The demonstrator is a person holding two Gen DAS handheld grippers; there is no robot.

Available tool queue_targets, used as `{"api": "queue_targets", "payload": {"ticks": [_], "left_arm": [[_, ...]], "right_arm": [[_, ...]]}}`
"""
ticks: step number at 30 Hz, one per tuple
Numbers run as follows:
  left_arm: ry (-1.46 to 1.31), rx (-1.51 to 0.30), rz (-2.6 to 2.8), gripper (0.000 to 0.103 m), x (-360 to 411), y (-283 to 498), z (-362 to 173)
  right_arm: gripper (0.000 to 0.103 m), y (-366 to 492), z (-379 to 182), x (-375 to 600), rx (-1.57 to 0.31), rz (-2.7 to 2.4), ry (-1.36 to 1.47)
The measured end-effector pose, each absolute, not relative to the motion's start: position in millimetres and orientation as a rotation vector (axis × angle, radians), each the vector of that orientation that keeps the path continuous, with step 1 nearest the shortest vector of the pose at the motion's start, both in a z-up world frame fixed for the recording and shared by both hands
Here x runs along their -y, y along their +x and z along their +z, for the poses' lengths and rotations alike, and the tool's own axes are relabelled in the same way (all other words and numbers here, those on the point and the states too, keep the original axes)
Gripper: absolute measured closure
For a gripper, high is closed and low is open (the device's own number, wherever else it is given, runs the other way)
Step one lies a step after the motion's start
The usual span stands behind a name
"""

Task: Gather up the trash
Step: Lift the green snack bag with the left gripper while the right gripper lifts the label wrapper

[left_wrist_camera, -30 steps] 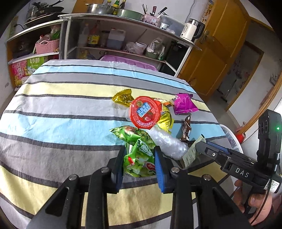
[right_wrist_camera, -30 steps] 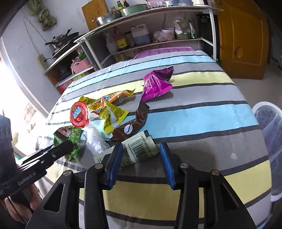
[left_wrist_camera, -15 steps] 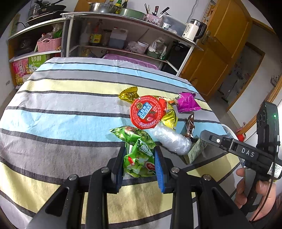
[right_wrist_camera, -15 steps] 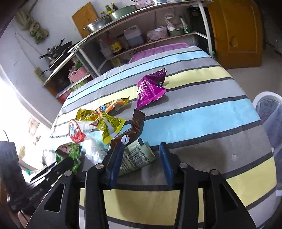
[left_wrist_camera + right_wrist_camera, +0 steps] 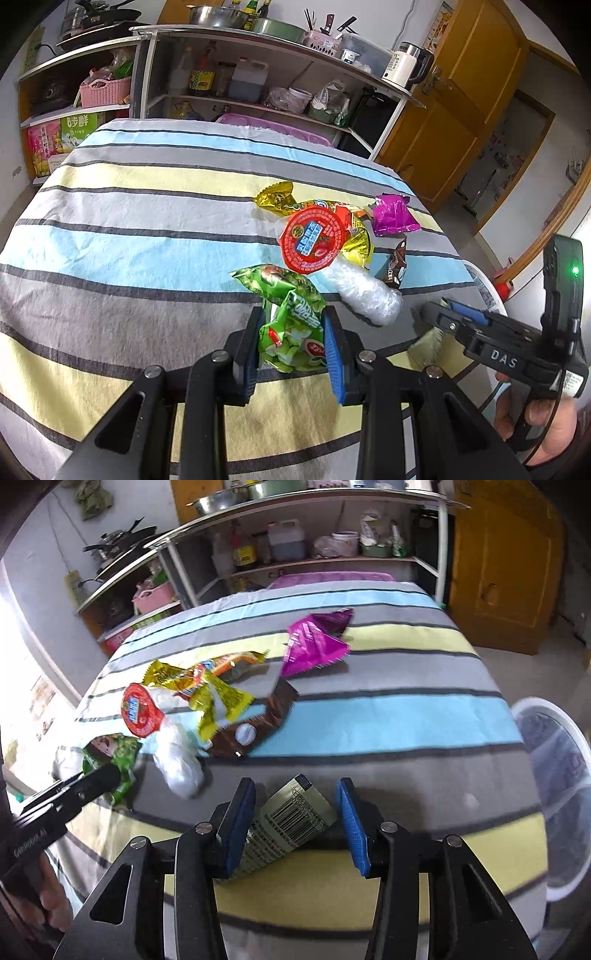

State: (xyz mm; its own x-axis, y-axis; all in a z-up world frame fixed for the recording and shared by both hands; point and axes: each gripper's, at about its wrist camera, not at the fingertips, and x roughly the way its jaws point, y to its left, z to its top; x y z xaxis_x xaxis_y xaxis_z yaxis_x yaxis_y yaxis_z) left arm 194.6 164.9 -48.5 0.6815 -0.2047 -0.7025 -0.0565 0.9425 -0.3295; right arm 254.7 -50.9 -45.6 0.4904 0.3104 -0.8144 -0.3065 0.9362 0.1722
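Left wrist view: left hand-held gripper (image 5: 291,345) pinched green wrapper (image 5: 290,325) (light, crinkly, slippery; grip mid-body); right hand-held gripper (image 5: 295,821) spread around barcode wrapper (image 5: 291,825).

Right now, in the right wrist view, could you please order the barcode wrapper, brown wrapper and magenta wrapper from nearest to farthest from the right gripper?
1. Barcode wrapper, between the right gripper's blue pads.
2. Brown wrapper, just beyond, centre-left.
3. Magenta wrapper, farthest, toward the shelves.
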Motion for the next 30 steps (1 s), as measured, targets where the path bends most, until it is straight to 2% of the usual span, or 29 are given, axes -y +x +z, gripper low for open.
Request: {"api": "queue_targets", "payload": {"ticks": [5, 11, 17, 23, 24, 25, 30], "left_arm": [[-0.335, -0.820, -0.094, 0.071, -165, 191, -48], [-0.336, -0.816, -0.091, 0.071, -166, 188, -47], [-0.334, -0.814, -0.096, 0.071, -165, 186, -46], [-0.333, -0.812, -0.107, 0.071, -163, 185, -45], [-0.333, -0.812, -0.106, 0.071, -163, 184, -45], [-0.332, -0.812, -0.106, 0.071, -163, 184, -45], [-0.322, -0.805, -0.107, 0.071, -160, 182, -43]], "right_arm": [[0.055, 236, -35, 56, -0.936, 0.331, -0.019], [0.053, 228, -44, 68, -0.990, 0.283, 0.128], [0.053, 239, -46, 51, -0.981, 0.343, 0.072], [0.068, 239, -46, 45, -0.983, 0.371, 0.055], [0.075, 238, -46, 45, -0.985, 0.382, 0.055], [0.078, 236, -46, 44, -0.984, 0.391, 0.052], [0.078, 229, -46, 45, -0.969, 0.433, 0.039]]}}
